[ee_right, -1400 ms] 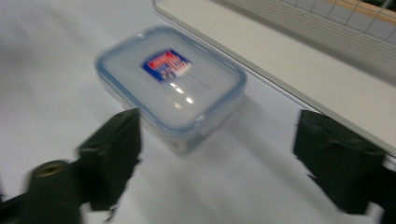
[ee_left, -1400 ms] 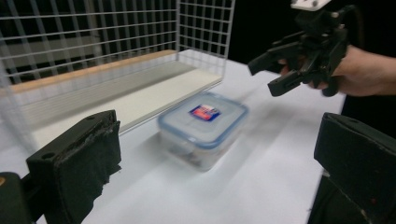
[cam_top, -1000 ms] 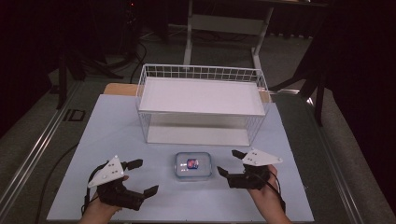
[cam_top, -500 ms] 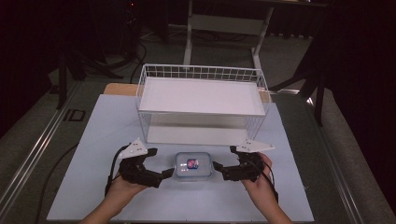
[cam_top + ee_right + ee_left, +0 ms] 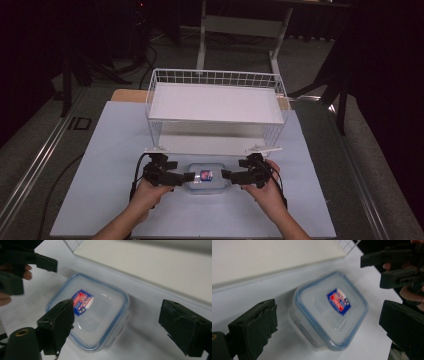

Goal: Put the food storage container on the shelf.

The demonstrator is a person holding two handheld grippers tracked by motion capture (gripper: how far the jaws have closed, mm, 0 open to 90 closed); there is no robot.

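Note:
A small clear plastic box (image 5: 205, 181) with a blue-rimmed lid and a red-and-blue label lies on the pale mat (image 5: 100, 150), just in front of the wire basket. My left gripper (image 5: 179, 171) is at the box's left side, jaws wide open. In the left gripper view the box (image 5: 329, 312) lies ahead between the jaws of that gripper (image 5: 329, 310), untouched. My right gripper (image 5: 234, 169) is at the box's right side; its jaws have just been closing a little and still stand wide. In the right gripper view the box (image 5: 100, 312) lies ahead of this gripper (image 5: 118, 310), its pads apart from it.
A white wire basket (image 5: 155, 80) holding a white board stands on legs right behind the box. The mat has free room to either side and toward the front edge. Dark table legs and cables lie beyond the mat.
Both grippers have moved forward and inward from near the mat's front edge to the two sides of the box. The box has not moved.

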